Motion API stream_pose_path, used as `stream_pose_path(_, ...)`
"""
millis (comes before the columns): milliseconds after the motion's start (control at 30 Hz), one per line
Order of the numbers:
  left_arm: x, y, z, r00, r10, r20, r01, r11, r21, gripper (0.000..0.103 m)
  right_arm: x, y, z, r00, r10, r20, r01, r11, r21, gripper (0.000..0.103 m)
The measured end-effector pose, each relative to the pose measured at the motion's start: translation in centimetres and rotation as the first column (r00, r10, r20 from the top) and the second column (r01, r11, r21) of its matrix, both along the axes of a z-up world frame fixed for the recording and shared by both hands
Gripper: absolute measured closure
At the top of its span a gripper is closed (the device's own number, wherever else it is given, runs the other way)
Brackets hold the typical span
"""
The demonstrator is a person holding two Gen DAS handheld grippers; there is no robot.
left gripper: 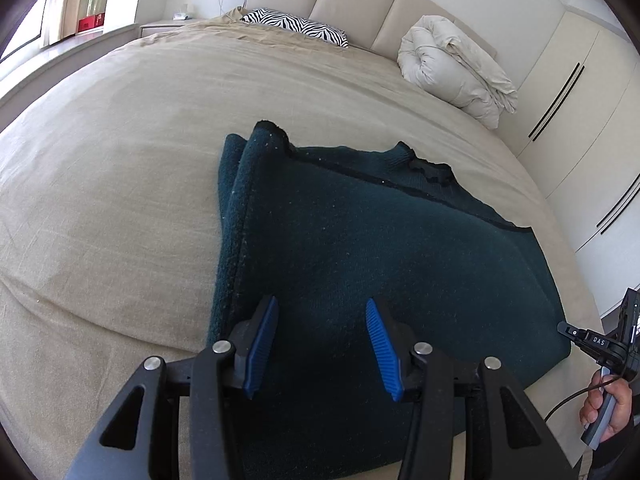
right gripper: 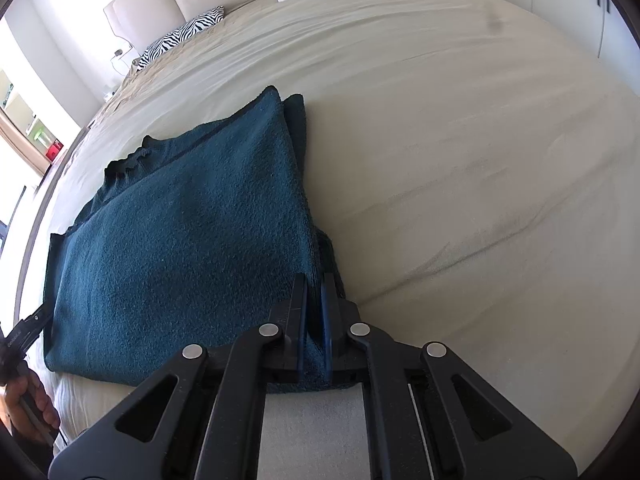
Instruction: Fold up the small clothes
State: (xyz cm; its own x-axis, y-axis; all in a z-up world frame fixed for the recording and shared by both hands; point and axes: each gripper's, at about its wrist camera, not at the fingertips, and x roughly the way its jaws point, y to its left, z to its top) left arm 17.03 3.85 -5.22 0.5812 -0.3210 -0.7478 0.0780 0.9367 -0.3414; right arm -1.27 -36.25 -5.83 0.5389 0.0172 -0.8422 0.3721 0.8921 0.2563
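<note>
The left gripper (left gripper: 322, 344), black with two blue ribbed fingers (left gripper: 260, 344), has its fingers wide apart. Nothing is between them. It hangs over the near part of the dark teal knitted sweater (left gripper: 360, 248). The fuzzy cloth shows in the gap between the two fingers and spreads out ahead of them and to the right.

The right gripper (right gripper: 315, 312), black with thin blue pads, has its fingers pressed close together. They pinch the near right corner of the sweater (right gripper: 180, 232), and a thin bit of cloth sits squeezed between them. From there the sweater stretches away to the left and up the picture.

The sweater lies flat on the big beige bed cover (left gripper: 120, 160). It is folded, so one layer lies on top of another, and a dark seam line runs across the far part. Its ribbed neck edge is crumpled at the far side. One long side shows two soft edges stacked together.

In the left view, a hand (left gripper: 608, 404) holding the other tool's handle shows at the far right edge, just past the sweater.

Further off, near the padded cream headboard (left gripper: 352, 4), lie a black-and-white zebra-striped pillow (left gripper: 296, 26) and a rolled-up puffy white quilt (left gripper: 456, 64). White cupboard doors with dark bar handles (left gripper: 580, 112) stand beside the bed.
</note>
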Motion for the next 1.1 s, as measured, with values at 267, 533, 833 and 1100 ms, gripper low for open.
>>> stream_pose_path(267,0.6,0.0,2.1,0.999,0.007,0.046,-0.007,1.000,-0.009,0.052,-0.1,0.7,-0.3,0.997,0.055,-0.049,-0.055,0.998,-0.017,0.097)
stream_pose_path(533,5.6,-1.9,4.1,0.988,0.000,0.154,-0.004,1.000,0.031,0.043,2.7,3.1,6.8,0.996,0.052,0.079,-0.043,0.992,-0.117,0.083)
stream_pose_path(833,11.9,-2.4,0.9,0.994,0.031,0.107,-0.038,0.997,0.061,0.043,18.3,11.7,1.8,0.949,0.260,0.180,-0.314,0.838,0.446,0.082)
stream_pose_path(1100,13.8,-0.8,-2.0,0.997,0.030,0.077,-0.027,0.999,-0.043,0.043,23.0,10.5,-6.1,0.979,0.131,0.157,-0.203,0.726,0.657,0.101)
